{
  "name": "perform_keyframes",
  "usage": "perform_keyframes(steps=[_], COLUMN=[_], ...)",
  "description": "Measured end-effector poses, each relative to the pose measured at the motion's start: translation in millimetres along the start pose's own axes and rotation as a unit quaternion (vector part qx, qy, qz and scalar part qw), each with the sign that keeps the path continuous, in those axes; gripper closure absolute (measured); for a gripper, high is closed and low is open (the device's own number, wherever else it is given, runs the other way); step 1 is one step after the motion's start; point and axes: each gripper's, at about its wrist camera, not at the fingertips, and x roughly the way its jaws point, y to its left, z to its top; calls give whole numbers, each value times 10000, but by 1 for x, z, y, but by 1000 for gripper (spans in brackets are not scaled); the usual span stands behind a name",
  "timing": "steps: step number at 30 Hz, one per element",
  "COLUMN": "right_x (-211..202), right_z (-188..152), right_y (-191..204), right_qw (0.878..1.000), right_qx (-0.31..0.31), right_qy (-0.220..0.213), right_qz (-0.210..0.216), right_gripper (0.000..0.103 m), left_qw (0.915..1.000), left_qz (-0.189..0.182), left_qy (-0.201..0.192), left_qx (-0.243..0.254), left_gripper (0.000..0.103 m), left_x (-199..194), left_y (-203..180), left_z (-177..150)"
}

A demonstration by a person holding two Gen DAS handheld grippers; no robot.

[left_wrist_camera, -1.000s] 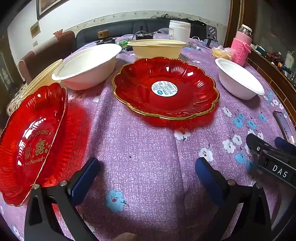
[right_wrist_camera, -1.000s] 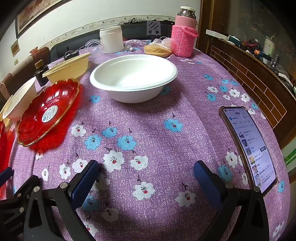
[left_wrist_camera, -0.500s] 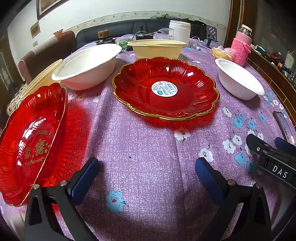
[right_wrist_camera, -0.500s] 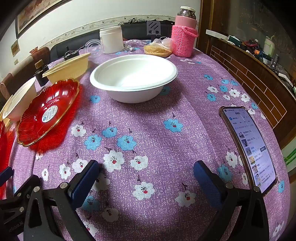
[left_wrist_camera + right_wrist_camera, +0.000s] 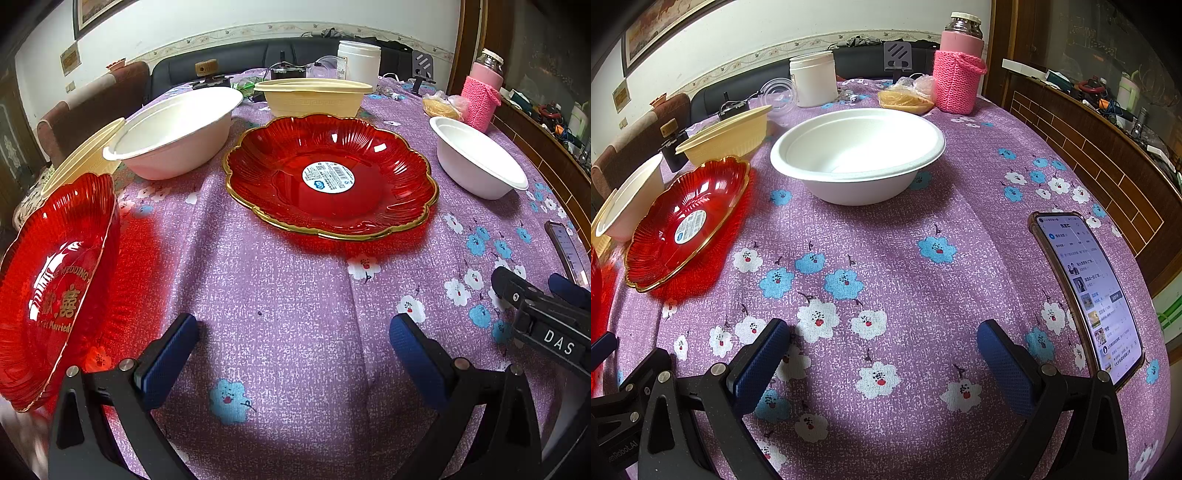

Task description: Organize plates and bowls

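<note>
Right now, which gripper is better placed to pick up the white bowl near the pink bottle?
Likely the right gripper: open, the white bowl straight ahead. From the left gripper, that bowl lies far right.

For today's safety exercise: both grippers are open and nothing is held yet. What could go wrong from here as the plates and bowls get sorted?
1. The phone lies near the table edge beside the right gripper; a sideways sweep might knock it off.
2. The red wedding plate sits at the table's left edge, so a clumsy grab by the left gripper could tip it over.
3. The white bowl looks light and may slide when pinched.
</note>
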Motion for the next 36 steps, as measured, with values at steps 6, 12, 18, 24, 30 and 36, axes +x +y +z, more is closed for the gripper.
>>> perform_keyframes(steps=[6, 12, 18, 24, 30, 36], right_x=[0, 0, 0, 0, 0, 1], right_z=[0, 0, 0, 0, 0, 0], right_y=[0, 0, 0, 0, 0, 0], right_qw=[10000, 10000, 10000, 10000, 10000, 10000], right_qx=[0, -1, -1, -1, -1, 5], right_qy=[0, 0, -1, -1, -1, 0], right_qz=[0, 0, -1, -1, -1, -4], right_gripper=[1, 1, 1, 1, 1, 1], left_qw=[10000, 10000, 10000, 9997, 9995, 9994], left_qz=[-1, 4, -9, -65, -76, -133], left_qy=[0, -4, -4, 219, 272, 275], left_qx=[0, 4, -25, 59, 107, 167], left_gripper=[0, 0, 0, 0, 0, 0], left_x=[0, 0, 0, -4, -9, -12], left_y=[0, 0, 2, 2, 0, 0], left_z=[0, 0, -1, -3, -9, -12])
